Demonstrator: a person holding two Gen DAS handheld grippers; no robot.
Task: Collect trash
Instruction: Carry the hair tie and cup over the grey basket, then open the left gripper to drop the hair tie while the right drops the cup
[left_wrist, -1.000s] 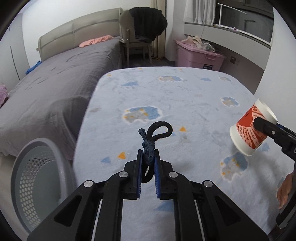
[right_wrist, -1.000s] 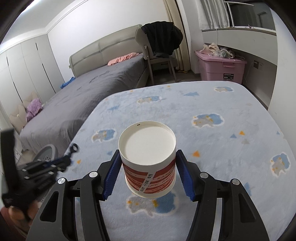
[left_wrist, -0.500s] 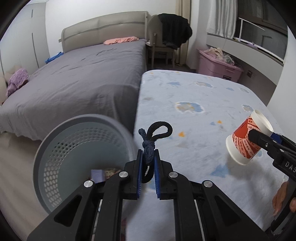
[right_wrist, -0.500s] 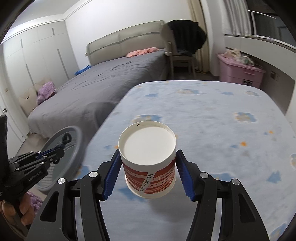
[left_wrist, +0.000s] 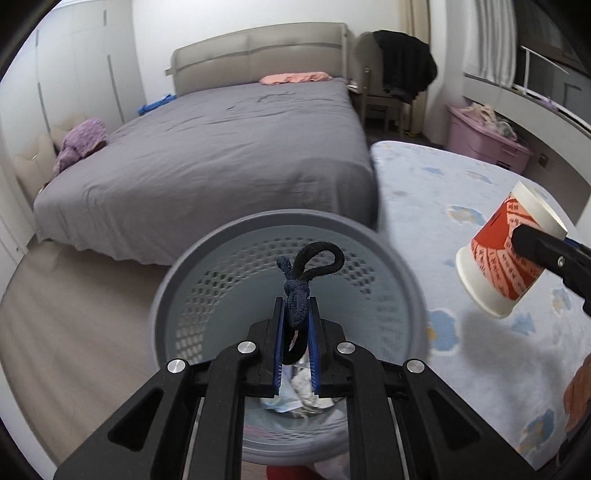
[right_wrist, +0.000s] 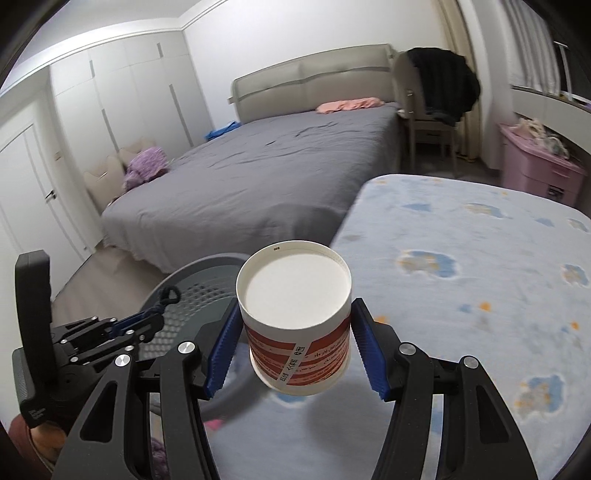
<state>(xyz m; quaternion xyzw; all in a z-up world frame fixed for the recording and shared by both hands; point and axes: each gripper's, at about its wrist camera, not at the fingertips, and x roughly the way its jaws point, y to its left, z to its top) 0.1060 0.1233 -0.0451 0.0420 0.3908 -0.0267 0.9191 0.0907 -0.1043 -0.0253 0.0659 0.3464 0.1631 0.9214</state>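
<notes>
My left gripper (left_wrist: 295, 306) is shut on a dark knotted hair tie (left_wrist: 308, 271) and holds it over the open mouth of a grey perforated bin (left_wrist: 221, 280). Crumpled paper trash (left_wrist: 299, 391) lies in the bin. My right gripper (right_wrist: 295, 325) is shut on a red and white paper cup (right_wrist: 295, 317), held in the air above the table's left edge, beside the bin (right_wrist: 192, 280). The cup (left_wrist: 506, 254) also shows at the right in the left wrist view. The left gripper (right_wrist: 159, 314) with the hair tie shows at the left in the right wrist view.
A table with a light blue cloud-print cloth (right_wrist: 480, 280) stands right of the bin. A grey bed (left_wrist: 221, 147) lies beyond the bin. A chair with a black jacket (left_wrist: 402, 70) and a pink storage box (left_wrist: 484, 140) stand at the back right.
Both grippers have swung left from over the table. The left gripper with the hair tie now hangs over the bin; the cup has come to the table's left edge.
</notes>
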